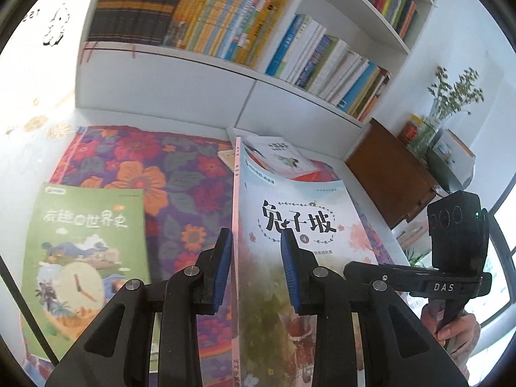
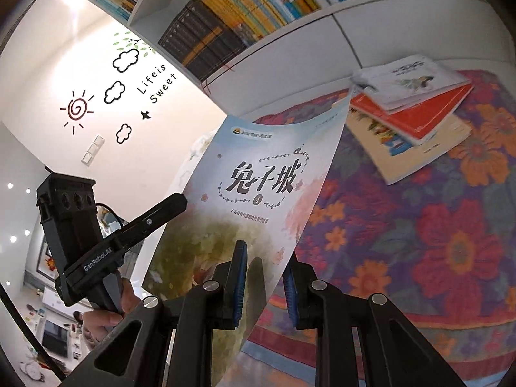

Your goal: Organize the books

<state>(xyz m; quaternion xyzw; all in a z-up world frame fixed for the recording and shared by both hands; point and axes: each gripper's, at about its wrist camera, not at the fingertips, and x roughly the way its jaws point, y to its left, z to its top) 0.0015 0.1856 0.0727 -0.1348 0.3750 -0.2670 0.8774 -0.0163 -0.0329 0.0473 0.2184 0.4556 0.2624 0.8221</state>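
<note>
A thin book with a pale blue cover and a pink spine hangs upright above the floral cloth, its cover bowed. My left gripper is shut on it at the spine side, with one blue pad against the spine and the other on the front cover. My right gripper is shut on the book's opposite, open edge, which runs between its blue pads. A green book lies flat on the cloth to the left. A small stack of books lies at the far side of the cloth.
A white bookshelf packed with upright books stands behind the floral cloth. At the right are a brown wooden cabinet and a vase with a plant. A person's hand grips the right tool's handle.
</note>
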